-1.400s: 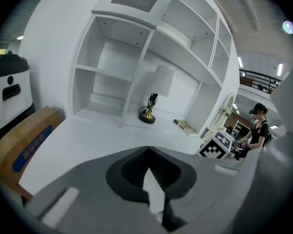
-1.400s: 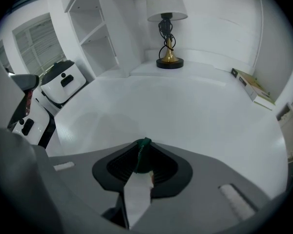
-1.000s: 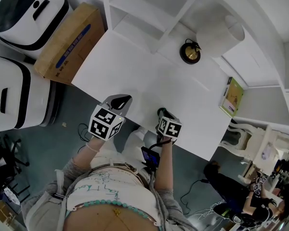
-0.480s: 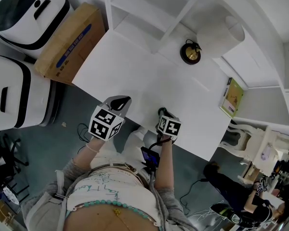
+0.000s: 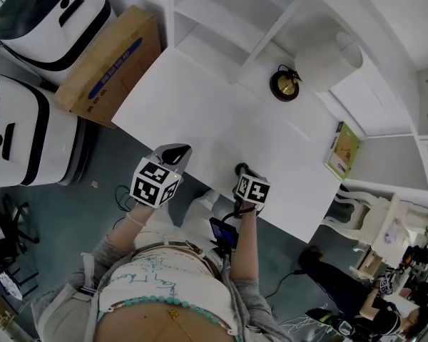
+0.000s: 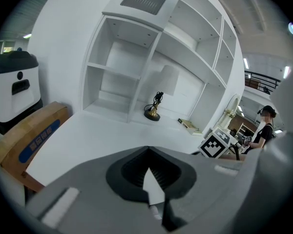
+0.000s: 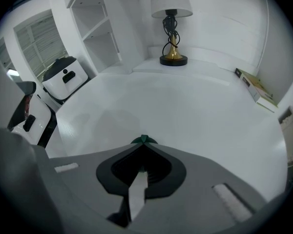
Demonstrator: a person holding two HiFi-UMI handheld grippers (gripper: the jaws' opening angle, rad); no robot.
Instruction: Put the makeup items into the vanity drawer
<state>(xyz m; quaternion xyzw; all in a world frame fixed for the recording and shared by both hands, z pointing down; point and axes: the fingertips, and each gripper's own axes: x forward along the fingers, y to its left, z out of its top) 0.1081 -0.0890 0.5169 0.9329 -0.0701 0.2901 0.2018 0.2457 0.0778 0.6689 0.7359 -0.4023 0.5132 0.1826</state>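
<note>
two grippers, one lamp (image 5: 284, 83), one book (image 5: 344, 148), one cardboard box (image 5: 110, 63), two white machines with black trim (image 5: 53, 13) (image 5: 14, 141), one bystander (image 6: 264, 129).

the white vanity top (image 5: 221, 112) carries the lamp at its back, beside open shelves (image 5: 221, 13). the book lies to the right of the lamp. the box and machines stand on the grey floor (image 5: 93, 212), well left of the lamp.

both grippers hang at the top's near edge, well apart from the lamp. the left gripper (image 5: 175, 152) has its jaws together, nothing in them. the right gripper (image 7: 144, 144) has just been closing and its jaws now meet. a small dark green bit (image 7: 144, 140) shows at their tips; i cannot tell what it is. the drawer shows in no view.
</note>
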